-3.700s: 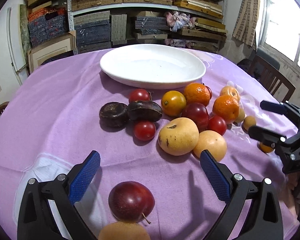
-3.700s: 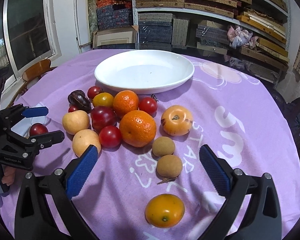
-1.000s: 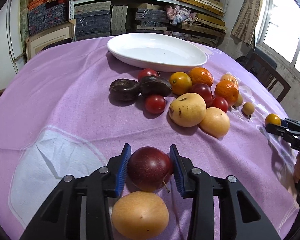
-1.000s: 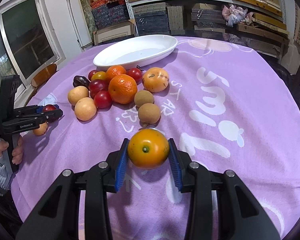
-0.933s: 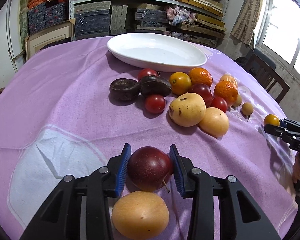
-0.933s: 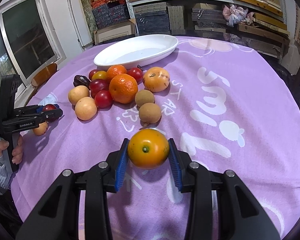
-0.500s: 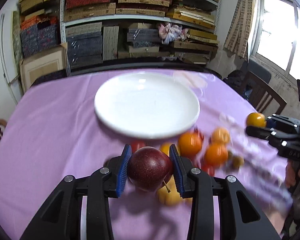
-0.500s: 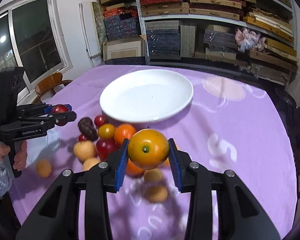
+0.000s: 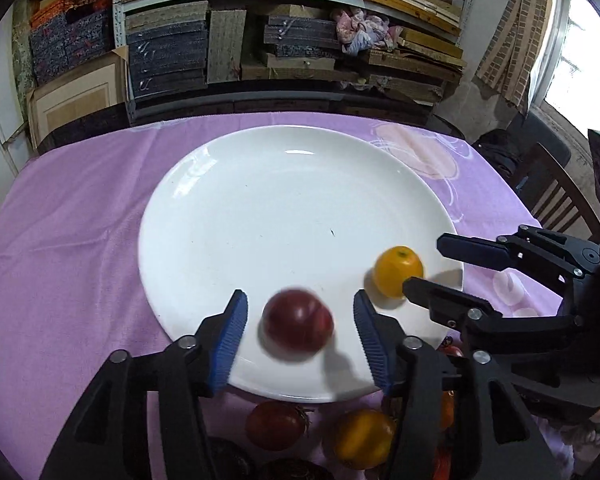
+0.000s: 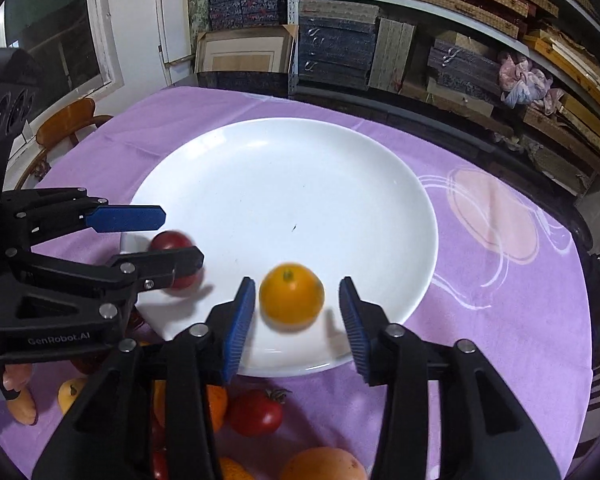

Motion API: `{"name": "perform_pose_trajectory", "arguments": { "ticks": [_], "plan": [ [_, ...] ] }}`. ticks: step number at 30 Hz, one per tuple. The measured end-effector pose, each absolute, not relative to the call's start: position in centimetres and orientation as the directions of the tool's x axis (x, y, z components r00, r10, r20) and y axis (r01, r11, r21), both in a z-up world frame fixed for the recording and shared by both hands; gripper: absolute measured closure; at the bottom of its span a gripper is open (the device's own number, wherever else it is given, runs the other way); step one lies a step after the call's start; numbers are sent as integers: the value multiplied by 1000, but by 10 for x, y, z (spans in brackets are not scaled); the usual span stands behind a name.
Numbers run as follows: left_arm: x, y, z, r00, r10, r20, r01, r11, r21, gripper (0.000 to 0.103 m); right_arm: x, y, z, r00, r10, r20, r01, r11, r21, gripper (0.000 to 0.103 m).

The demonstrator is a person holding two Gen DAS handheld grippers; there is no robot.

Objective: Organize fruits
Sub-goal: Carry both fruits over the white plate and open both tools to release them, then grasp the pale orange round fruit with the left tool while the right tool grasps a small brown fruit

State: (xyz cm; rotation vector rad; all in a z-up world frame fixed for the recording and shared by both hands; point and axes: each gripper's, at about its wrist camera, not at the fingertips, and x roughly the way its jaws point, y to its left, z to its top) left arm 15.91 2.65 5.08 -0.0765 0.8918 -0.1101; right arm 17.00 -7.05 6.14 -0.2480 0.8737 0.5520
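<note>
A white plate (image 9: 260, 200) (image 10: 320, 168) sits on the purple tablecloth. My left gripper (image 9: 298, 334) (image 10: 160, 236) hangs over the plate's near rim, its jaws opening. A dark red plum (image 9: 298, 324) (image 10: 172, 242) is blurred between the blue pads, with a gap on each side. My right gripper (image 10: 296, 314) (image 9: 422, 264) is over the plate's near right part, jaws opening too. An orange-yellow fruit (image 10: 292, 296) (image 9: 398, 270) is between its pads, free of both, slightly blurred.
Near the plate's front edge lie a red tomato (image 9: 276, 424) (image 10: 256, 412), a yellow fruit (image 9: 362, 438) and oranges (image 10: 324, 464). A hand (image 10: 18, 388) holds the left gripper. Shelves of stacked boxes (image 9: 284, 32) stand behind the table; wooden chairs (image 9: 560, 204) (image 10: 68, 124) are at the sides.
Both grippers carried their fruit from the table's near part to over the plate. Their jaws have parted, and the plum and the orange-yellow fruit are released and blurred in motion.
</note>
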Motion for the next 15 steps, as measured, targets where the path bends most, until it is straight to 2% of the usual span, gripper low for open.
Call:
{"name": "perform_pose_trajectory", "arguments": {
  "ticks": [1,5,7,11,15],
  "plan": [
    [157,31,55,630,-131,-765,59,991,-122,31,168,-74,65,522,366,-770,-548,836,26,54],
    [129,48,79,674,-110,-731,24,992,-127,20,139,-100,82,557,397,-729,-537,842,48,48],
    [100,60,90,709,-66,-702,0,996,-93,7,110,-125,89,576,417,-703,-535,843,61,36],
    [37,81,96,766,8,-643,-53,997,-50,3,42,-172,88,599,445,-666,-528,844,90,33],
    [-8,99,72,755,26,-655,-93,993,-68,3,-5,-196,67,571,448,-687,-522,845,117,35]
  ]
}}
